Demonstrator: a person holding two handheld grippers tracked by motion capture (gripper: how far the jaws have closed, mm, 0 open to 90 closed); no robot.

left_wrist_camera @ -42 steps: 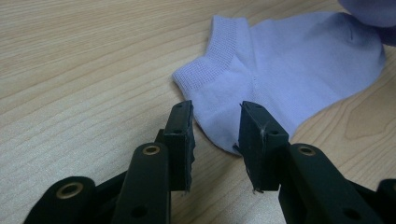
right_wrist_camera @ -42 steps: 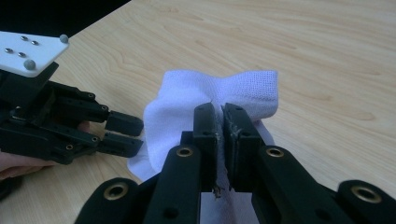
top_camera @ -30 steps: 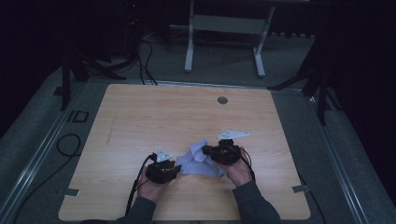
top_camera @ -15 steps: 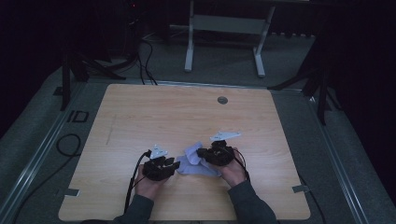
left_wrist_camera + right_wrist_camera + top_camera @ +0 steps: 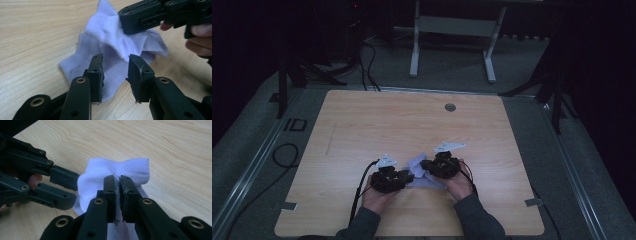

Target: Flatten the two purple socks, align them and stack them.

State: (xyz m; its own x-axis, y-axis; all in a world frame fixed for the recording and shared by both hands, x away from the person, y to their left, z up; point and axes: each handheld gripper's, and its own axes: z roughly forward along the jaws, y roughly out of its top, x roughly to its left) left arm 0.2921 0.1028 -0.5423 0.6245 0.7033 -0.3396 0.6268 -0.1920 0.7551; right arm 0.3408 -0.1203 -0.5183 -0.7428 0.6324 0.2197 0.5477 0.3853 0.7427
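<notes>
High view: sock [image 5: 424, 172] half-hidden between tools.

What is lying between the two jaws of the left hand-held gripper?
In the left gripper view, the pale sock lies on the table behind the gap of the left hand-held gripper; its jaws stand apart, not pressing it.

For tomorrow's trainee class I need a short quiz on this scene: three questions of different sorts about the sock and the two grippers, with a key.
1. True or false: the right gripper is shut on the sock.
2. How do the left gripper's jaws stand? A) pressed together B) apart, sock behind the gap C) clamped on a cable
3. What does the sock lie on?

Key
1. True: its jaws pinch a fold of the fabric.
2. B.
3. The wooden table, near the person's edge.
</notes>
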